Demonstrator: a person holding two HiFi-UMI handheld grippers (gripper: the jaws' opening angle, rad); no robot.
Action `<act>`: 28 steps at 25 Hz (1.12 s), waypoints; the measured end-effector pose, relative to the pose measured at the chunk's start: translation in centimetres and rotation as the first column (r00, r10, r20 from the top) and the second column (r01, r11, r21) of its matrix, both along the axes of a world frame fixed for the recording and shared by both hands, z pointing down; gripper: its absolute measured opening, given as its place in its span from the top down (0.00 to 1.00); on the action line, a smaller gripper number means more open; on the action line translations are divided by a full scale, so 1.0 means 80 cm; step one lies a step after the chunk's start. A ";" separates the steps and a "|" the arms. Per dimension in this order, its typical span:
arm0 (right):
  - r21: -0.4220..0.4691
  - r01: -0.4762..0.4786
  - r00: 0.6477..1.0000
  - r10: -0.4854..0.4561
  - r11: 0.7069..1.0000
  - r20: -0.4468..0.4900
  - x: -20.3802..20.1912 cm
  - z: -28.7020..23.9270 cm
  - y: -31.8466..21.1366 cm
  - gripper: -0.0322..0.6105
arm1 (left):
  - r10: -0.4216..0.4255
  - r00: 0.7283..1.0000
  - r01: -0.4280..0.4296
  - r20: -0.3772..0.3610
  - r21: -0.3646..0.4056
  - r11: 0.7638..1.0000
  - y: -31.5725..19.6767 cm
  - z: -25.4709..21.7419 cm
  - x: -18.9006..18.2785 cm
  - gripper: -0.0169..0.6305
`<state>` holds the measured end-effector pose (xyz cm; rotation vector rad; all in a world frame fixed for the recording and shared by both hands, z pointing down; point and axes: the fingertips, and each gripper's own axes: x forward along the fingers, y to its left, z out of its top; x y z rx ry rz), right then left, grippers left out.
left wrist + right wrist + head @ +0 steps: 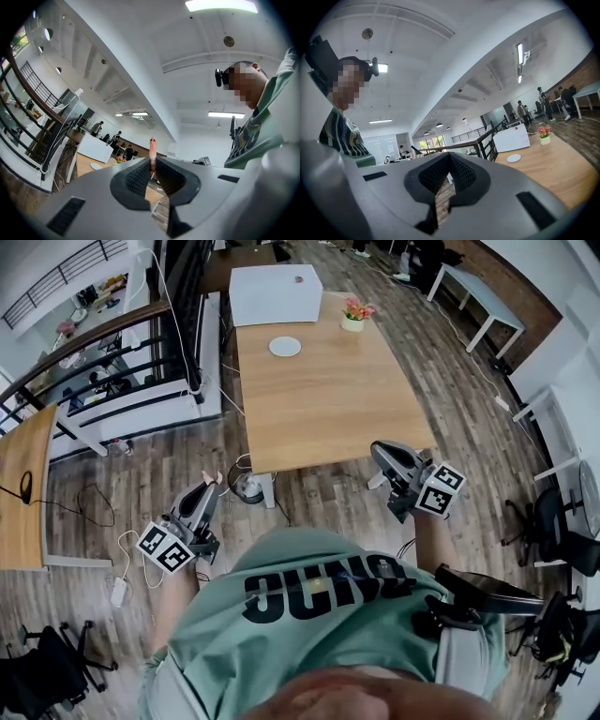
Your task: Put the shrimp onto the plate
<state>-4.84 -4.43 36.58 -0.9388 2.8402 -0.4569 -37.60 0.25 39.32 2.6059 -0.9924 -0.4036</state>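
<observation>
A thin pink shrimp (152, 149) sticks up from between the jaws of my left gripper (153, 165), which is shut on it. In the head view that gripper (208, 493) hangs over the wooden floor, short of the table's near left corner, with the shrimp (217, 478) at its tip. The small white plate (285, 346) lies near the far end of the wooden table (328, 409); it also shows as the plate (96, 166) and the plate (513, 158). My right gripper (379, 452), at the table's near right corner, has its pads together with nothing between them (449, 161).
A white box (276, 293) stands at the table's far edge, with a small flower pot (354, 315) to its right. A black railing (112, 381) and cables run along the left. Office chairs (553, 531) stand at the right. White tables (469, 296) are farther back.
</observation>
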 end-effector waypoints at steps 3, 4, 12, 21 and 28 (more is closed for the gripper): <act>0.001 0.028 0.999 -0.028 1.000 0.018 0.016 0.009 -0.029 0.94 | -0.023 1.000 0.023 0.016 -0.006 1.000 -0.021 0.003 0.018 0.92; 0.000 0.041 0.999 -0.041 0.999 0.024 0.023 0.012 -0.041 0.94 | -0.033 0.999 0.033 0.023 -0.004 0.999 -0.029 0.003 0.027 0.92; 0.022 0.156 0.985 -0.157 0.988 0.076 0.108 0.006 -0.151 0.94 | -0.142 0.989 0.142 0.051 0.001 0.990 -0.086 -0.023 0.121 0.92; 0.029 0.240 0.960 -0.242 0.970 0.140 0.198 0.019 -0.254 0.94 | -0.233 0.966 0.235 0.110 -0.003 0.972 -0.148 -0.044 0.220 0.92; 0.016 0.267 0.948 -0.266 0.963 0.175 0.220 0.038 -0.304 0.94 | -0.246 0.958 0.251 0.149 -0.015 0.968 -0.187 -0.043 0.254 0.92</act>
